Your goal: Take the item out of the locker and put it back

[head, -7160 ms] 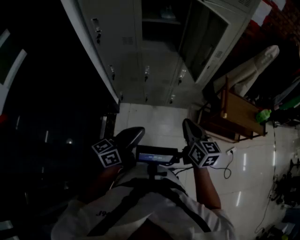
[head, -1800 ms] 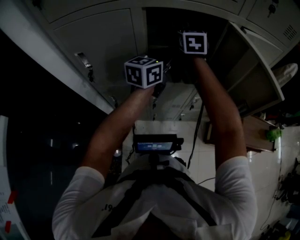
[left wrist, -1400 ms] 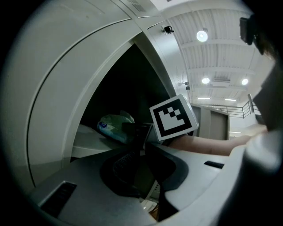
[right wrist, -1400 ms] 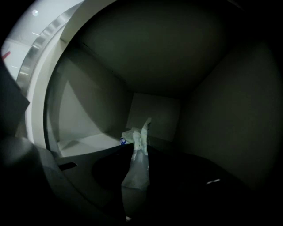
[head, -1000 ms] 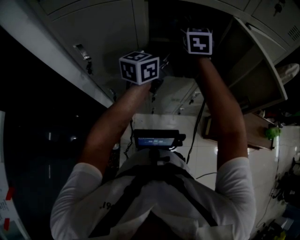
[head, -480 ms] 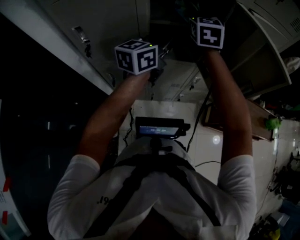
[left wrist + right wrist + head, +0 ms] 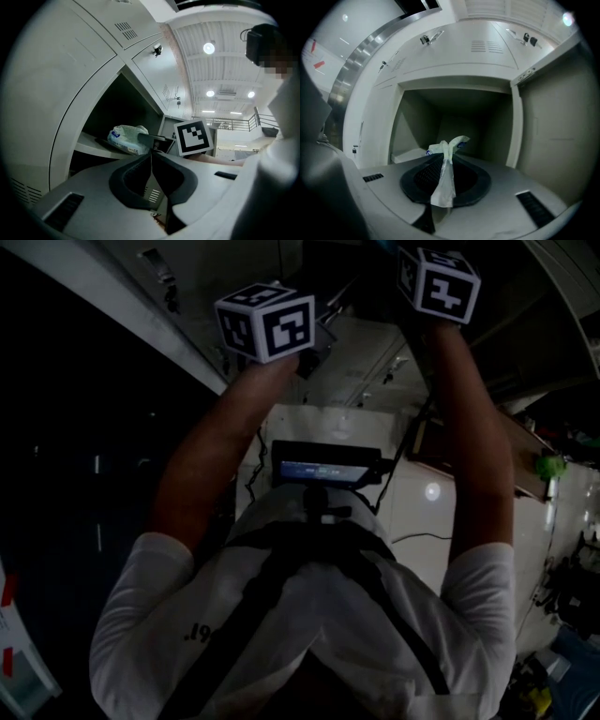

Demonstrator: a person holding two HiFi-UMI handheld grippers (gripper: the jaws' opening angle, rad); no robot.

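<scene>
Grey metal lockers point(image 7: 56, 84) fill the background, ceiling lights above, everything dim in the head view. We see 1 compartment point(image 7: 117, 108) standing open; the units around it are shut, small lock fittings on their doors.

Left side: the left gripper point(image 7: 151, 157) is held level in front of the lockers, its 2 jaws pressed together with nothing between them. Its marker cube point(image 7: 264, 322) shows upper left in the head view, the forearm running up to it.

Middle: inside the open compartment is 1 shelf point(image 7: 89, 146), and on it, near the front edge, lies the item, a soft white plastic pack point(image 7: 124, 138) with blue print. We see no other contents in there; the back of the compartment is dark. Whether the pack is resting fully on the shelf or is a little lifted, we cannot tell.

Right side: the right gripper point(image 7: 449, 151) reaches into the compartment mouth. Its jaws have just been closing and now pinch a thin fold of the pack's film, which bunches above the tips and trails down as a strip between the pads. Its marker cube point(image 7: 193, 137) sits just right of the pack in the left gripper view. Right of that, the compartment's door point(image 7: 553, 136) stands swung open.
</scene>
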